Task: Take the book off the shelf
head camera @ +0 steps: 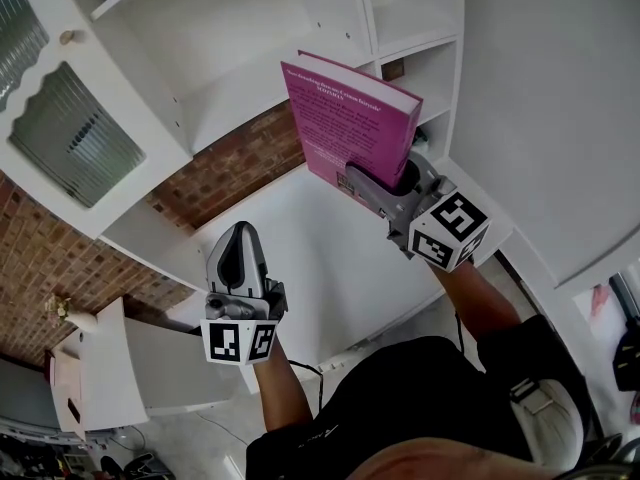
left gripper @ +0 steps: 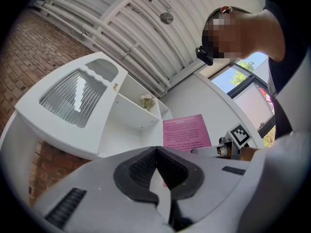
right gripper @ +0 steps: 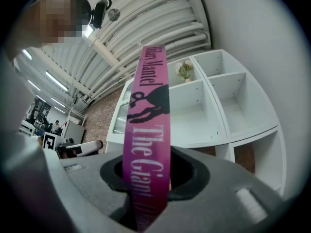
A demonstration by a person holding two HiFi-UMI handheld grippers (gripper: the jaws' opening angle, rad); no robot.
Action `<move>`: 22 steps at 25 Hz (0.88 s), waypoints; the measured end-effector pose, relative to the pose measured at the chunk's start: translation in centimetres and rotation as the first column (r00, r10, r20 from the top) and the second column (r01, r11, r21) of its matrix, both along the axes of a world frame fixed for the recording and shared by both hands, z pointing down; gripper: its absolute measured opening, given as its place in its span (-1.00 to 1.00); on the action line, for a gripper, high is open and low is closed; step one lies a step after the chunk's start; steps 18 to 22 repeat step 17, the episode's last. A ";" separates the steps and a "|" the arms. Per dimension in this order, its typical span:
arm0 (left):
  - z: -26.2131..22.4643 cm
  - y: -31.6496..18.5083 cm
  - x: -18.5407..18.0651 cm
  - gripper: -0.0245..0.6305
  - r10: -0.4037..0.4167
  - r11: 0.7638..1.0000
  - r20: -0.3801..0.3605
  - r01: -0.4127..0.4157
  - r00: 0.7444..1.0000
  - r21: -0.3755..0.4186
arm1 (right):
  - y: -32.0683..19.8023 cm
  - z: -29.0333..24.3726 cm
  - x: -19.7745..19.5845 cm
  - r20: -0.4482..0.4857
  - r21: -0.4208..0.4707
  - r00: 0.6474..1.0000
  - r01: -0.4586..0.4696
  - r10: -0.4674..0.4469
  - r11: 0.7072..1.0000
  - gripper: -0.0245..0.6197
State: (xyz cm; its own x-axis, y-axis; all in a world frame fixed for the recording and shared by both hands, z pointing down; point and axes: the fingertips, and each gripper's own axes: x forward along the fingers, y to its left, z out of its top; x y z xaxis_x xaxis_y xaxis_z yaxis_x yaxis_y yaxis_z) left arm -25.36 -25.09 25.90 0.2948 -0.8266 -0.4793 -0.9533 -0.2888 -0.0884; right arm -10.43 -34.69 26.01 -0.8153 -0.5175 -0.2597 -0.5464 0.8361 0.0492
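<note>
A pink book (head camera: 350, 128) stands up out of my right gripper (head camera: 385, 190), which is shut on its lower end. It is held in the air in front of the white shelf unit (head camera: 300, 38). In the right gripper view the book's spine (right gripper: 148, 130) runs straight up between the two jaws. My left gripper (head camera: 240, 268) hangs lower left over the white counter, shut with nothing in it. The left gripper view shows the book's back cover (left gripper: 186, 131) and the right gripper (left gripper: 228, 147) beyond my closed jaws.
The shelf unit has open white compartments (right gripper: 228, 96), one with a small dried plant (right gripper: 184, 71). A cabinet door with ribbed glass (head camera: 75, 133) stands at left. A brick wall (head camera: 240, 158) shows behind the white counter (head camera: 330, 278). A white wall (head camera: 550, 98) rises at right.
</note>
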 end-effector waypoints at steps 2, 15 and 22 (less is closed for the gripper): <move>-0.1 0.1 0.0 -0.93 -0.002 1.000 0.002 0.002 1.000 0.000 | -0.1 0.0 0.1 0.001 0.002 1.000 -0.002 0.002 1.000 -0.49; -0.1 0.0 0.5 -0.93 -0.001 1.000 0.010 0.001 1.000 -0.001 | -0.4 -0.6 0.6 0.014 0.006 1.000 0.008 -0.008 1.000 -0.49; -0.1 -0.1 0.4 -0.93 -0.002 1.000 0.012 0.002 1.000 -0.001 | -0.5 -0.7 0.5 0.014 0.009 1.000 0.008 -0.009 1.000 -0.49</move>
